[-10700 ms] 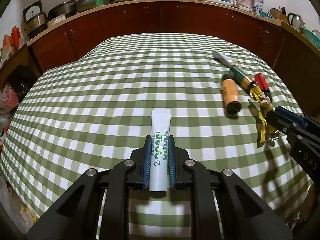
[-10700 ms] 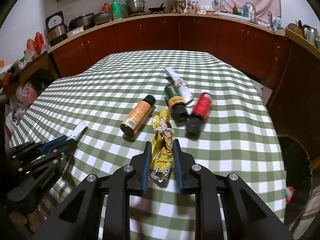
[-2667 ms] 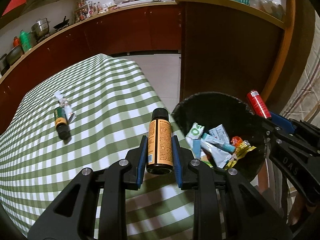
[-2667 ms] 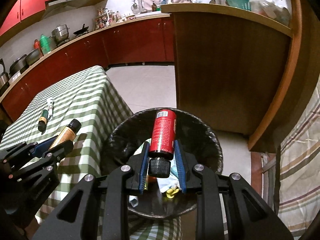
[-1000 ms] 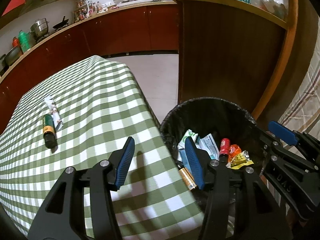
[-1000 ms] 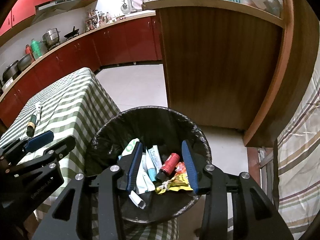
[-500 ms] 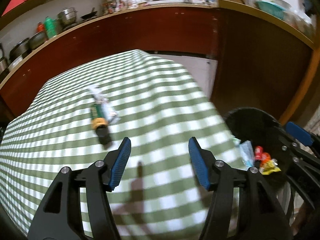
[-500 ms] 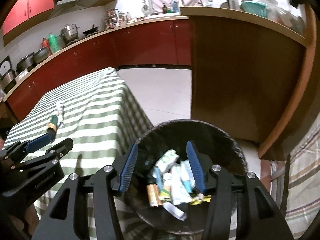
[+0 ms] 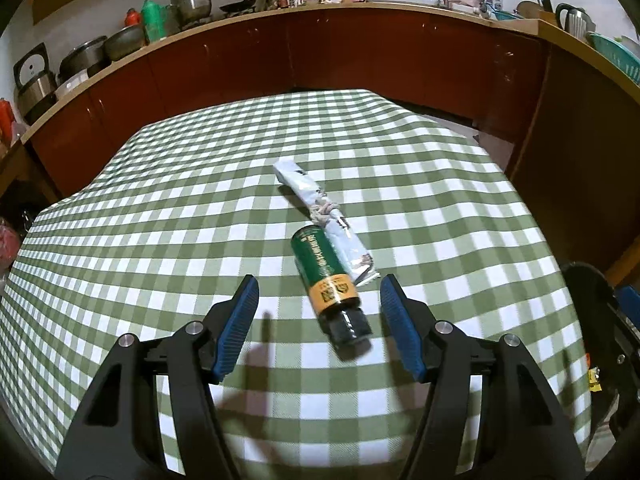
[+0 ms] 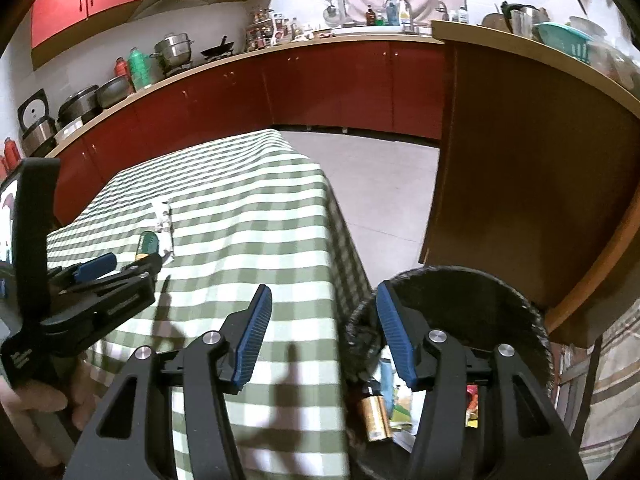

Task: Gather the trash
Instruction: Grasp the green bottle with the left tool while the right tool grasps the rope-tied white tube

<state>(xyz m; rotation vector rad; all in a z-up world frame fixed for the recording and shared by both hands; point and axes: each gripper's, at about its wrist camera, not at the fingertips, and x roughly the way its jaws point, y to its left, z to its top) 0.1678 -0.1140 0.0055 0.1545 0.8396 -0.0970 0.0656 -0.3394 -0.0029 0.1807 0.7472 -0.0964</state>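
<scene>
Both jaws stand wide apart, holding nothing. I have the left gripper [image 9: 318, 302] lined up on the bottle [image 9: 326, 280] at twelve o'clock; the right gripper [image 10: 324, 320] idles by the bin [image 10: 516, 304].

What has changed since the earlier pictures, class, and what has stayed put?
Both loads were let go: the orange bottle now lies in the bin. The left hand-held gripper swung back over the table, open; the right hand-held gripper is open. The green bottle and silver wrapper stayed put.
</scene>
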